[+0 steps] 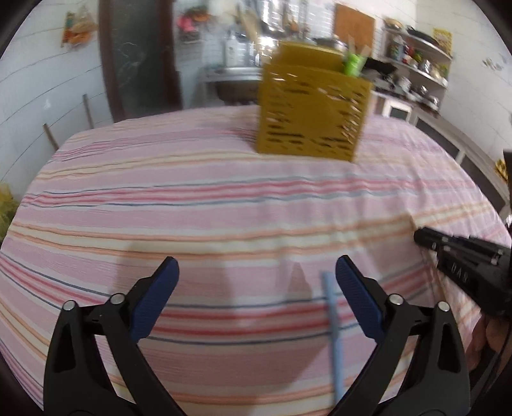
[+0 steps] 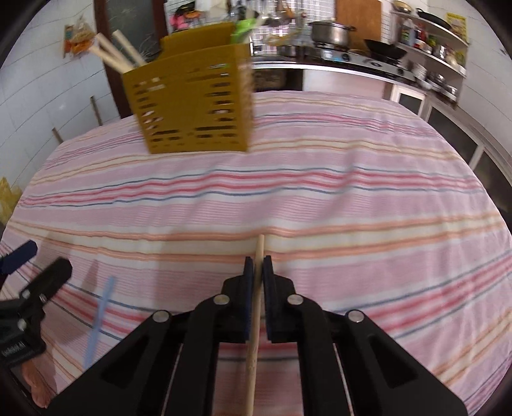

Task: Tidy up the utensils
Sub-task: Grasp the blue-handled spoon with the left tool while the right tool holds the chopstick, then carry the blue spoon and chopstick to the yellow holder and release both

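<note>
A mustard-yellow slotted utensil holder (image 1: 312, 105) stands at the far side of the striped table; it also shows in the right wrist view (image 2: 195, 99), with wooden handles (image 2: 116, 52) and a green utensil (image 2: 244, 27) sticking out. My left gripper (image 1: 256, 272) is open, low over the cloth, with a light blue utensil (image 1: 334, 332) lying between its fingers near the right one. My right gripper (image 2: 258, 265) is shut on a wooden stick (image 2: 256, 316) that points forward above the cloth. The blue utensil (image 2: 97, 320) lies to its left.
The pink striped tablecloth (image 1: 192, 198) covers the table. The right gripper's body (image 1: 470, 265) shows at the right edge of the left wrist view. A kitchen counter with a stove and pots (image 2: 332, 32) and shelves (image 1: 419, 60) stands behind the table.
</note>
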Available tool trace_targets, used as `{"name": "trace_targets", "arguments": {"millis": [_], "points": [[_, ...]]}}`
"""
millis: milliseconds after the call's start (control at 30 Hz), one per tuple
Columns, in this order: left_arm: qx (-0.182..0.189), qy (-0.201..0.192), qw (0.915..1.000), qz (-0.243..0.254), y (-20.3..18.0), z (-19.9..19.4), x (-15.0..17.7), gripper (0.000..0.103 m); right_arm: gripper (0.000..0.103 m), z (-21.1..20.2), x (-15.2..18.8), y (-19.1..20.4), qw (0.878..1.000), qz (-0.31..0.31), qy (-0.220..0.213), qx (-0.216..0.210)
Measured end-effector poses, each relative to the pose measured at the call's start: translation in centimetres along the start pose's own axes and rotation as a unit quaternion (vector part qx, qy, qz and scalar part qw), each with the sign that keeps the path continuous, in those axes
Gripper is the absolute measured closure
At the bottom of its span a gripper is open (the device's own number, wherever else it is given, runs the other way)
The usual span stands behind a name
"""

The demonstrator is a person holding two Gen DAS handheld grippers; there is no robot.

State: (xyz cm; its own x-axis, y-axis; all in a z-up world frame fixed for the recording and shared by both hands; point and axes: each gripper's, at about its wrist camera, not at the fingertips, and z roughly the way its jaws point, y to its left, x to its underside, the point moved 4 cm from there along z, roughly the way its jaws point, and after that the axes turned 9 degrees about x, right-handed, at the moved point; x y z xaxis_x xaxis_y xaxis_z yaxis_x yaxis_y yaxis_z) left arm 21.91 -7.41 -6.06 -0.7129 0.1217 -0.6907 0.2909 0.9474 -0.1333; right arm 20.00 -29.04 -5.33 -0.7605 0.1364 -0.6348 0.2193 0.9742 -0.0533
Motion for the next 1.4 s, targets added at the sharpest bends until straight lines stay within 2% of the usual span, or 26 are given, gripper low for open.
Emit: {"name": "trace_targets", "arguments": {"millis": [33, 67, 133, 200, 300, 367, 500, 567, 600, 767, 1000, 1200, 1400], "points": [[0.001, 0.011, 0.9999, 0.009, -0.8, 0.5, 0.3, 0.019, 0.097, 0.1, 0.1, -0.4, 1.000, 0.002, 0.001, 0.000], [0.002, 0.023, 0.9997, 0.013, -1.4, 0.9, 0.6, 0.030, 0.097, 0.1, 0.3, -0.7, 1.000, 0.005, 0.002, -0.002], [0.011, 0.054, 0.9984, 0.016, -2.3, 2.0, 1.2, 0.043, 0.097, 0.3, 0.5, -1.1, 1.000, 0.011, 0.002, -0.009], [0.012, 0.067, 0.9976, 0.014, -2.7, 2.6, 1.6, 0.047, 0.096, 0.5, 0.6, -1.2, 1.000, 0.014, 0.000, -0.013], [0.008, 0.067, 0.9976, 0.019, -3.1, 2.7, 1.7, 0.054, 0.096, 0.7, 0.6, -1.5, 1.000, 0.015, 0.001, -0.016], [0.009, 0.070, 0.9974, 0.014, -3.1, 2.7, 1.7, 0.066, 0.096, 0.8, 0.5, -1.4, 1.000, 0.013, 0.002, -0.016], [0.007, 0.079, 0.9968, 0.008, -3.1, 3.1, 1.3, 0.079, 0.096, 1.0, 0.4, -1.0, 1.000, 0.003, 0.010, -0.008], [0.012, 0.085, 0.9963, 0.005, -3.1, 3.3, 0.9, 0.092, 0.096, 1.2, 0.3, -0.9, 1.000, -0.001, 0.017, -0.004], [0.013, 0.087, 0.9961, 0.001, -2.9, 3.4, 0.7, 0.094, 0.095, 1.3, 0.2, -0.8, 1.000, -0.005, 0.021, -0.001], [0.026, 0.090, 0.9955, -0.014, -2.3, 4.0, -0.1, 0.096, 0.096, 1.4, -0.1, -0.7, 1.000, -0.005, 0.022, 0.001], [0.016, 0.063, 0.9979, -0.007, -1.5, 3.0, -0.7, 0.096, 0.097, -0.6, -0.6, -1.0, 0.999, 0.024, -0.016, -0.027], [0.004, -0.002, 1.0000, 0.004, -0.6, 0.0, -2.4, 0.097, 0.097, -3.7, -1.9, -0.7, 0.994, 0.044, -0.080, -0.056], [0.014, -0.064, 0.9978, 0.011, 0.1, -3.1, -4.0, 0.097, 0.097, -6.7, -3.0, -1.1, 0.984, 0.064, -0.150, -0.076]]}}
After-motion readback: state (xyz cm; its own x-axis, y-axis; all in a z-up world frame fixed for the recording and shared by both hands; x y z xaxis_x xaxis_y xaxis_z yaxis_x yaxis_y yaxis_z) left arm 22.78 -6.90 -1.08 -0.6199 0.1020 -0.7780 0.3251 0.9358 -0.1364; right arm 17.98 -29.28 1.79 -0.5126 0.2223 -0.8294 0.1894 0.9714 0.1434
